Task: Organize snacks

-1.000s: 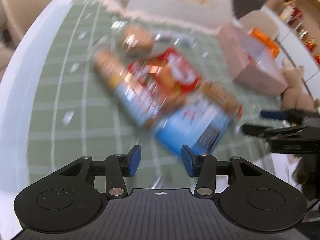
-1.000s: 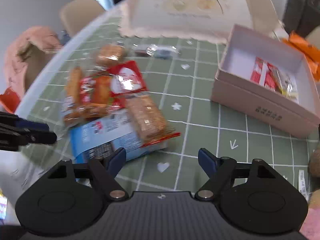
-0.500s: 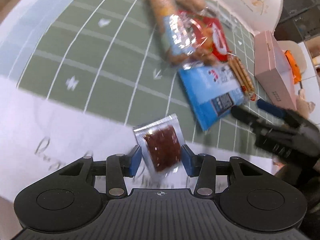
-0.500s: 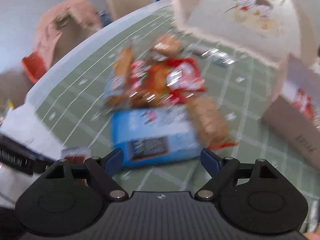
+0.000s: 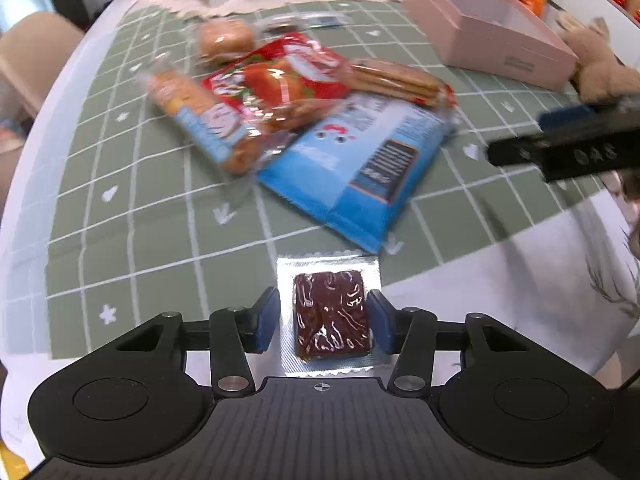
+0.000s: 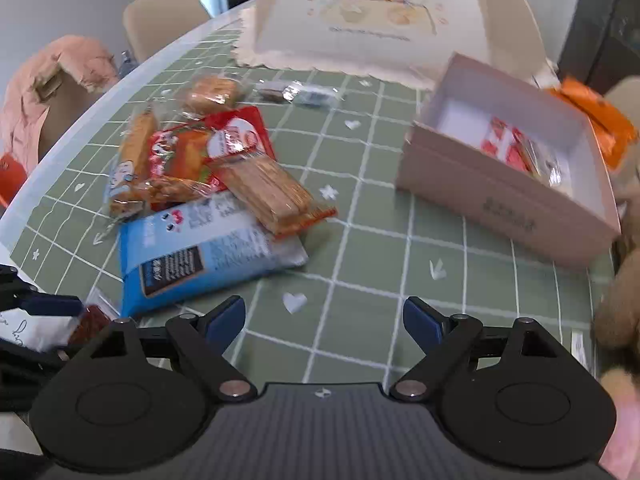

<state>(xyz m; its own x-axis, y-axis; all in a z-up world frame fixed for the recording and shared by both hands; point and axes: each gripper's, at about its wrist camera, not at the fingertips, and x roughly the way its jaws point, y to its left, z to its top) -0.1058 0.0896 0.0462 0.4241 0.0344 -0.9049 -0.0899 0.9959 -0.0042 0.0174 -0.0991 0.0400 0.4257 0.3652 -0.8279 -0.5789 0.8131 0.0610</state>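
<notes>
Sitting between the pads of the left claw (image 5: 323, 300) is a small square silver-foil packet with a dark red-brown block inside (image 5: 330, 316). Its foil edges meet both pads, so the claw is held narrow on it, and the jaws have just been opening a bit. The packet is at the near edge of the green grid-pattern mat (image 6: 400, 280), over the white strip past it.

The right claw (image 6: 324, 308) is spread wide with nothing between the pads. It is over bare mat, just right of the snack pile.

Pile count:
- one blue plastic bag (image 6: 200, 256), nearest the claws
- one red glossy bag (image 6: 224, 144)
- one clear pack of long crackers with orange ends (image 6: 268, 192), lying across the blue bag
- one long biscuit pack with a pale blue label (image 6: 128, 168)
- one round bun in clear wrap (image 6: 212, 94)
- small clear wrappers behind (image 6: 300, 92), blurred, count unclear

One open pink cardboard box (image 6: 500, 200) is well apart to the right, with red-and-white packets inside (image 6: 508, 148).

Bare mat lies between the pile and the box. The white tabletop rim (image 6: 80, 120) curves close on the pile's left. A cream cartoon-print food cover (image 6: 380, 20) closes off the far side.
</notes>
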